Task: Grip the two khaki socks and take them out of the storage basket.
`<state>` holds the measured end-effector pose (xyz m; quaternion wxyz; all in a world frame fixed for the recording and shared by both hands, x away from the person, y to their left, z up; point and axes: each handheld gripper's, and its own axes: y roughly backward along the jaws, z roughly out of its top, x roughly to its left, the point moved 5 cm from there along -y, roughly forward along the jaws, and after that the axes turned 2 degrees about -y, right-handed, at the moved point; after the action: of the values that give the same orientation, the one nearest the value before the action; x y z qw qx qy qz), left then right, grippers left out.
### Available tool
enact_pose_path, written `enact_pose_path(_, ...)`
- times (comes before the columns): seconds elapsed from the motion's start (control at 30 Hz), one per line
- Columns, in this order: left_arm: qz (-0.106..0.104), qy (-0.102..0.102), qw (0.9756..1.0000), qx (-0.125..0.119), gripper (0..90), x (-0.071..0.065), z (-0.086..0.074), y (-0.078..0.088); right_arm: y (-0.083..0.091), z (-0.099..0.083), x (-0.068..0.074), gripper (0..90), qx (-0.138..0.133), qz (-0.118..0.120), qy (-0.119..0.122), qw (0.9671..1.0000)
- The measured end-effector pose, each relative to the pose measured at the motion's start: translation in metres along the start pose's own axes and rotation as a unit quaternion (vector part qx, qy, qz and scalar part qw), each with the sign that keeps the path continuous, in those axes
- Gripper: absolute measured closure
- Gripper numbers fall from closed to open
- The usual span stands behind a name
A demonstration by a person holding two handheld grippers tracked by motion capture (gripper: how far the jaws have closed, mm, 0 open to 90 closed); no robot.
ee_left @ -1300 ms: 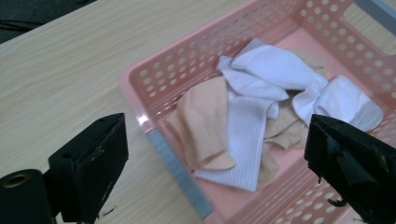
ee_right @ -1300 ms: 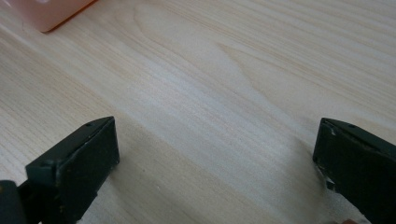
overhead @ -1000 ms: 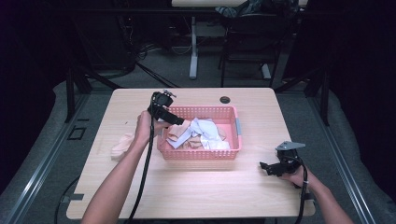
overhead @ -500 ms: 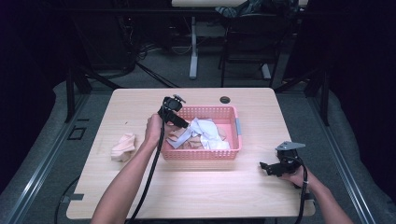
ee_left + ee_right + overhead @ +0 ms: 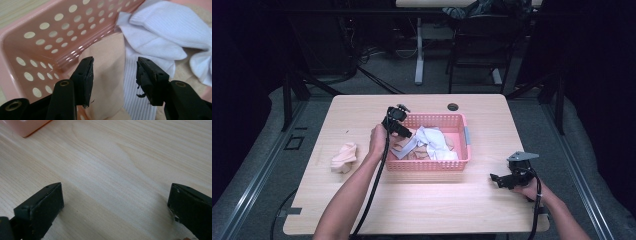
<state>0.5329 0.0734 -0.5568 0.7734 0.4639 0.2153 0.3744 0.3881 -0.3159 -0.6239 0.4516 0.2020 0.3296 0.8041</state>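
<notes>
At the left end of the pink perforated basket (image 5: 430, 159), the left gripper (image 5: 406, 133) had dipped below the rim, where a second earlier it had hovered above the basket's near-left corner. Its jaws had just been closing as it came down, and in the left gripper view we saw them about half open, one on each side of a raised fold of a peach sock (image 5: 107, 75), with the ribbed edge of a white sock (image 5: 155, 42) also lying between them. The pads did not yet press on the cloth, so we judged that nothing was held at that point.

We took the work to be emptying the basket one sock at a time, since another peach sock (image 5: 343, 156) already lay bundled on the wooden table (image 5: 362, 112), well to the left of the basket. The descent and narrowing jaws suggested the next pick was about to be made. Because the white sock's edge sat partly inside the gap, we thought the grip might catch both pieces rather than the peach one alone.

Near the table's right corner, the right gripper (image 5: 502, 179) rested low over bare wood, well apart from the basket. In the right gripper view its jaws stood wide with nothing between them.
</notes>
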Motion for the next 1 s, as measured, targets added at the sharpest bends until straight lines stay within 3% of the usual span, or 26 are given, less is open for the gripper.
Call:
enact_pose_path(0.03,-0.001,0.0,0.9999,0.014,48.8,0.0,0.0,-0.004,0.0,0.0,0.0,0.0,0.0,0.0,0.0,1.0)
enact_pose_path(0.2,0.006,-0.002,0.9995,0.032,53.0,-0.003,0.002,-0.01,0.0,0.0,0.0,0.0,0.0,0.0,0.0,1.0)
enact_pose_path(0.4,0.017,0.008,0.9978,0.063,61.0,-0.004,0.005,-0.018,0.0,0.0,0.0,0.0,0.0,-0.001,-0.001,1.0)
enact_pose_path(0.6,0.02,0.018,0.9964,0.081,75.9,-0.005,0.006,-0.026,0.0,0.0,0.0,0.0,0.0,-0.001,-0.001,1.0)
enact_pose_path(0.7,0.021,0.014,0.9964,0.081,83.7,-0.005,0.006,-0.027,0.0,0.0,0.0,0.0,0.0,-0.001,-0.001,1.0)
enact_pose_path(0.8,0.014,0.012,0.9969,0.077,85.8,-0.005,0.006,-0.023,0.0,0.0,0.0,0.0,0.0,0.0,0.0,1.0)
enact_pose_path(1.0,-0.003,0.012,0.9994,0.034,86.3,-0.003,0.007,0.001,0.0,0.0,0.0,0.0,0.0,0.0,0.0,1.0)
